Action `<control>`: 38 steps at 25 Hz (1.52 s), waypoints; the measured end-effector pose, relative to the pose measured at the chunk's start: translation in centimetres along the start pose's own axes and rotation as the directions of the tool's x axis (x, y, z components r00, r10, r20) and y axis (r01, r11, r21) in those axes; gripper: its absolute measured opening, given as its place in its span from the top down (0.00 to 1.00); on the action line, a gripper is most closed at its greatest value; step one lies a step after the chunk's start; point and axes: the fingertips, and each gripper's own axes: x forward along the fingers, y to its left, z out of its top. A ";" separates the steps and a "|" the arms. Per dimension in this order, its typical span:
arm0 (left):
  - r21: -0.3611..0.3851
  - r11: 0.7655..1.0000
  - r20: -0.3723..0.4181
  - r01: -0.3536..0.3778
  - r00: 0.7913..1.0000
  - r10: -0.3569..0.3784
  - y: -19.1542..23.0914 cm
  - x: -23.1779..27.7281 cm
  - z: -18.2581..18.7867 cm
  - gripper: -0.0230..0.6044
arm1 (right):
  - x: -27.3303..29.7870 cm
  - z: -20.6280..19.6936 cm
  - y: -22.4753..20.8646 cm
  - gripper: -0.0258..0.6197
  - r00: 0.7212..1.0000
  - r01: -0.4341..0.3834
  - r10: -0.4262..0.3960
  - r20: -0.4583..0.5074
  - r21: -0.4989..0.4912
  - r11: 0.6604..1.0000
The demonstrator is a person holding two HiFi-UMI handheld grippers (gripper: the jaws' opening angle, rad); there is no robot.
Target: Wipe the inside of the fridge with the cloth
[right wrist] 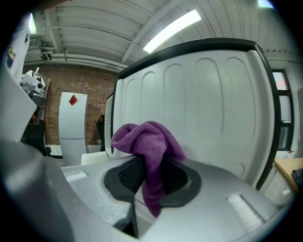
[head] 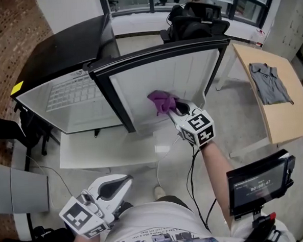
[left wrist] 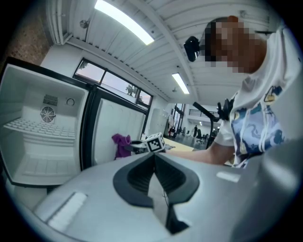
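Fridge (head: 78,94) seen open, white compartment at left. Door (head: 161,74) swung out, ribbed inner liner faced by right gripper (head: 178,108). Purple cloth (head: 162,102) clamped between right jaws, bunched end pointed at liner, narrow tail trailed back along jaw line; contact with liner not confirmed. Left gripper (head: 127,181) held low near torso, jaws pressed together, nothing held.

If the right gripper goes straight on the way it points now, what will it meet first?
Probably the white inner panel of the open fridge door. The purple cloth clamped in the right gripper sticks out ahead, so it would touch first; the gap is hard to judge.
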 end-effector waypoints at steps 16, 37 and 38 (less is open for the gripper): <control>0.001 0.996 -0.027 0.094 0.995 -0.094 -0.6 3.3 0.4 0.95 | -7.2 -3.2 -12.0 0.84 0.944 0.324 -0.321 -0.076 0.028 0.946; -0.020 0.997 -0.029 0.081 0.996 -0.082 -0.7 2.2 0.5 0.95 | -5.5 -1.0 -5.8 0.84 0.989 0.145 -0.145 0.002 0.041 0.989; -0.021 0.997 -0.029 0.078 0.997 -0.078 -0.7 2.2 0.6 0.95 | -5.1 -0.6 -4.9 0.84 0.993 0.116 -0.116 0.013 0.039 0.992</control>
